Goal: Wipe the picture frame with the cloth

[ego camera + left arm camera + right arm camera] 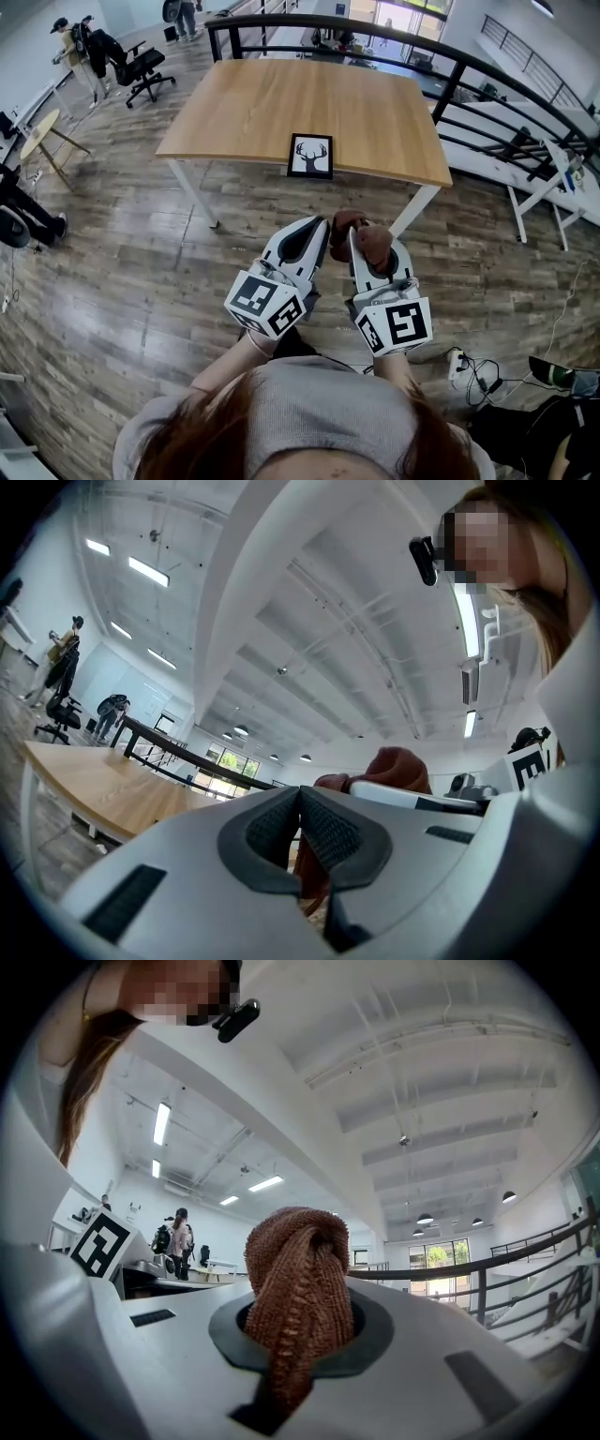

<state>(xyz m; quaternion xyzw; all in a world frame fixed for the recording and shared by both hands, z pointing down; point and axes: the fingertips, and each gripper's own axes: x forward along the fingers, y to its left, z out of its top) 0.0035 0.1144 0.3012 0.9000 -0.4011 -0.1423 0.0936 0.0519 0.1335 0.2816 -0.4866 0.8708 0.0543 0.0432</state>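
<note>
A black picture frame (310, 156) with a deer-head print lies flat near the front edge of the wooden table (253, 108). Both grippers hover over the floor in front of the table, short of the frame. My right gripper (359, 231) is shut on a bunched reddish-brown cloth (367, 239), which bulges between its jaws as the cloth (298, 1302) in the right gripper view. My left gripper (321, 225) is shut with its pads together and nothing between them; in the left gripper view the left gripper (300, 832) points slightly upward, with the cloth (398, 768) to its right.
A black metal railing (469, 66) runs behind and to the right of the table. An office chair (141, 67) stands at the back left, a small round table (39, 131) at the left. A power strip and cables (464, 367) lie on the wooden floor at the right.
</note>
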